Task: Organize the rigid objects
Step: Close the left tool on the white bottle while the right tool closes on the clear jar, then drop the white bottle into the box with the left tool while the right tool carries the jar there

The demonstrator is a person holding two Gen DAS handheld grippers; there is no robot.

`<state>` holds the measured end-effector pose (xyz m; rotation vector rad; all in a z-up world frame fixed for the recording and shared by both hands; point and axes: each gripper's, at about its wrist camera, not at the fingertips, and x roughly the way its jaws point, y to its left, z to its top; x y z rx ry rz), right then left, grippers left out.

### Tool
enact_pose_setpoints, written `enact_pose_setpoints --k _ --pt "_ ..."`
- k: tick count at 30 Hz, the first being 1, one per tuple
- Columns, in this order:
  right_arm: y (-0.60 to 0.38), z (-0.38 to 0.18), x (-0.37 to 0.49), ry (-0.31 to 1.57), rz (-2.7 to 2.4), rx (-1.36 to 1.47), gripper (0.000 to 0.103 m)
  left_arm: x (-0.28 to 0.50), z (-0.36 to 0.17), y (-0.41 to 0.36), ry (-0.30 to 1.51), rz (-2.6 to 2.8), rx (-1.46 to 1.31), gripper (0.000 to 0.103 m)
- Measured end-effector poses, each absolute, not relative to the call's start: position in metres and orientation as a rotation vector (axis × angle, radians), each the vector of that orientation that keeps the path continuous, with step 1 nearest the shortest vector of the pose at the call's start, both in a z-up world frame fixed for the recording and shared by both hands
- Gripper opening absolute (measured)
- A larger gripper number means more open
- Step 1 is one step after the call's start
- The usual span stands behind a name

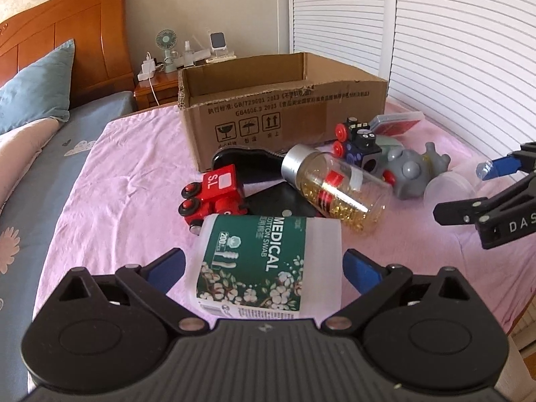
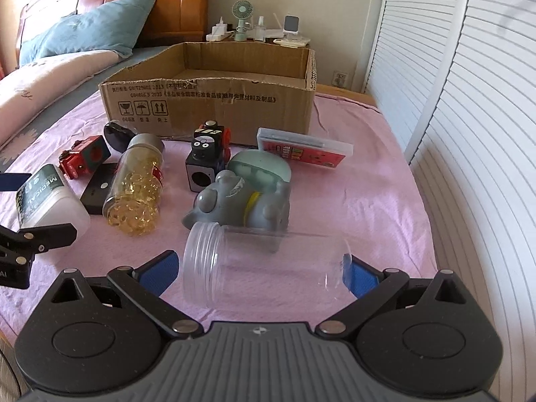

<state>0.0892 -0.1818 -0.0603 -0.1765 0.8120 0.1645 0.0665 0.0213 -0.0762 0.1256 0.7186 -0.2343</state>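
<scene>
Two spread grippers — left gripper (image 1: 264,268) straddles a frosted cylinder (image 1: 268,268) (cotton swabs).

Printed on the cotton swab tub (image 1: 264,268): "MEDICAL COTTON SWAB" and "200". On the red toy truck (image 1: 217,194): "S.L". On the cardboard box (image 1: 284,114): "GB/T29601 2013", "GB4806.9 2023", Chinese characters, plus fragile, keep-dry and this-way-up signs. On the right gripper (image 1: 469,187) body, seen from the left wrist view: "DAS", cut off at the frame edge.
</scene>
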Motion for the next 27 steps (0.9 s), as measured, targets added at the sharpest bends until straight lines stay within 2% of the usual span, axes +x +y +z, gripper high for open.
enact_pose_setpoints --k 1,2,6,17,27 --pt "-0.181 -0.06 0.09 0.817 0.152 -0.179 0.103 0.067 -0.076 0.022 0.724 -0.236 0.12 0.089" --pt "-0.179 -0.06 0.091 0.821 0.134 -0.188 0.103 0.068 -0.076 0.022 0.732 -0.237 0.117 0.088" --pt "-0.176 -0.058 0.092 0.838 0.103 -0.215 0.095 0.07 -0.075 0.022 0.745 -0.239 0.118 0.087" --pt "-0.179 -0.044 0.089 0.848 0.165 -0.263 0.095 0.074 -0.061 0.027 0.8 -0.298 0.157 0.083" --pt "-0.184 -0.011 0.093 0.828 0.271 -0.25 0.095 0.086 -0.019 0.029 0.826 -0.367 0.207 0.083"
